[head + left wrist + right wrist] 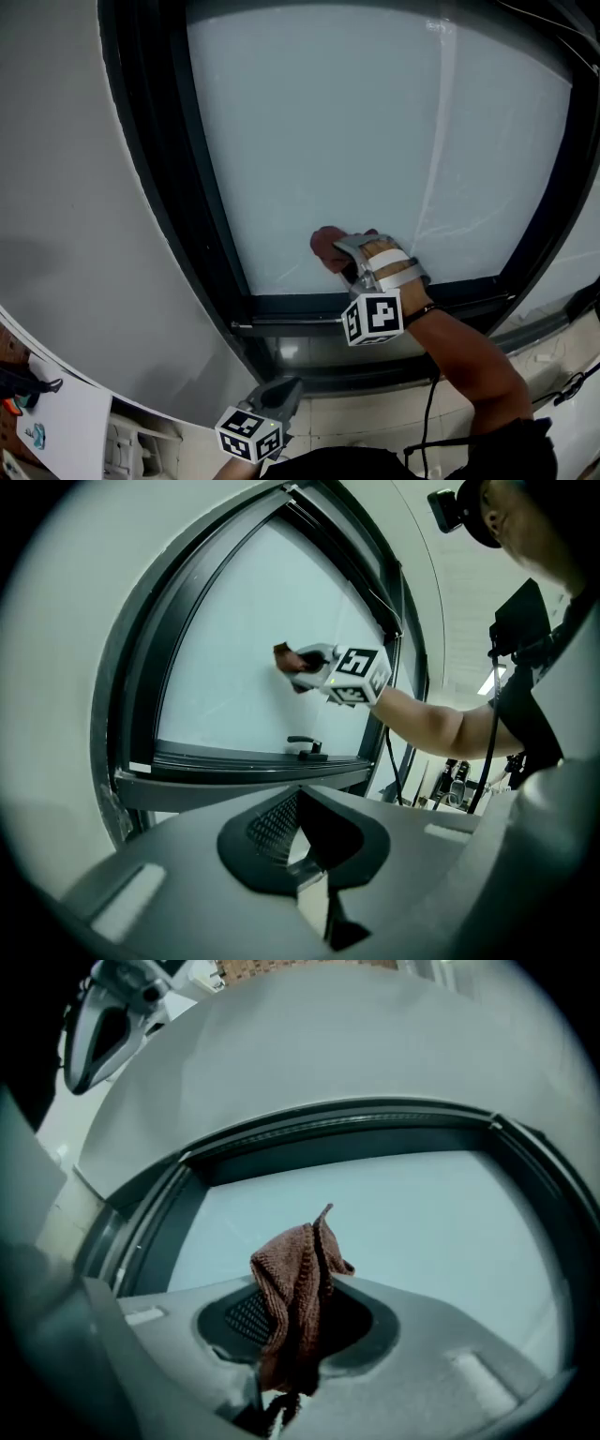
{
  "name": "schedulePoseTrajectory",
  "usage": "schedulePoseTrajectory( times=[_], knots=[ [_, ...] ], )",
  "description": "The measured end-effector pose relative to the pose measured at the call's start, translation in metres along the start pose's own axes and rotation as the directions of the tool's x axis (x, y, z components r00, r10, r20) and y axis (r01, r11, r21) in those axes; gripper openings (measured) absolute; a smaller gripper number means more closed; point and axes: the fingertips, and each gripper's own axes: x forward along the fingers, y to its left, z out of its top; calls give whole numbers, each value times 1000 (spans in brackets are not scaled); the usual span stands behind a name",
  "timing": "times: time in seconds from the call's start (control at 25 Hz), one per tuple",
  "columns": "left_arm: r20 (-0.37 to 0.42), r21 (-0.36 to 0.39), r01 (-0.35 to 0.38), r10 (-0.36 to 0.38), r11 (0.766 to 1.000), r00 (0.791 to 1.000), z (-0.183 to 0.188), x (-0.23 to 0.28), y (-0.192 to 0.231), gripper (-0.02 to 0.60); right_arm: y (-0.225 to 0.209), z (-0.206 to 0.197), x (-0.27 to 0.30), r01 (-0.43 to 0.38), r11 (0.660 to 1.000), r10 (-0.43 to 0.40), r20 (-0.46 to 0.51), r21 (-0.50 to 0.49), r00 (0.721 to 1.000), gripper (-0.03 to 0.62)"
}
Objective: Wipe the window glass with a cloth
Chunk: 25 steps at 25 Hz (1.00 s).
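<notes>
The window glass (375, 122) is pale and frosted inside a dark frame (169, 187). My right gripper (342, 251) is low on the pane, just above the bottom rail, shut on a brown cloth (325, 246) that presses against the glass. In the right gripper view the cloth (295, 1297) stands bunched up out of the closed jaws, in front of the glass (422, 1222). The left gripper view shows the cloth (286, 654) and right gripper (314, 663) on the glass (225, 696). My left gripper (286, 389) hangs low below the sill, away from the window, jaws together and empty.
A grey wall (66, 187) runs left of the frame. A black window handle (305, 747) lies on the bottom rail (309, 309). White sheets (56, 422) lie at the lower left, and a black cable (431, 412) hangs by the right arm.
</notes>
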Motion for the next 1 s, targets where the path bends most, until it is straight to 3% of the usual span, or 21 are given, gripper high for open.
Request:
schedulePoseTrajectory(
  times=[0.12, 0.24, 0.44, 0.76, 1.0],
  knots=[
    [5, 6, -6, 6, 1000, 1000, 3, -1, 2, 15, -84, -6, -20, 148, 989, -148, -7, -5, 989, 100],
    [9, 10, -10, 10, 1000, 1000, 4, -2, 2, 15, -153, -11, -32, 273, 959, -276, -27, -71, 961, 100],
    [28, 9, -23, 23, 1000, 999, 7, -5, 4, 15, -228, -21, -34, 386, 900, -405, -65, -201, 912, 100],
    [35, -4, -44, 44, 999, 998, 7, -11, 10, 15, -224, -37, -12, 392, 879, -432, -103, -273, 896, 100],
    [19, -7, -35, 35, 999, 999, 3, -7, 7, 15, -193, -42, -10, 365, 895, -401, -100, -257, 911, 98]
  ],
)
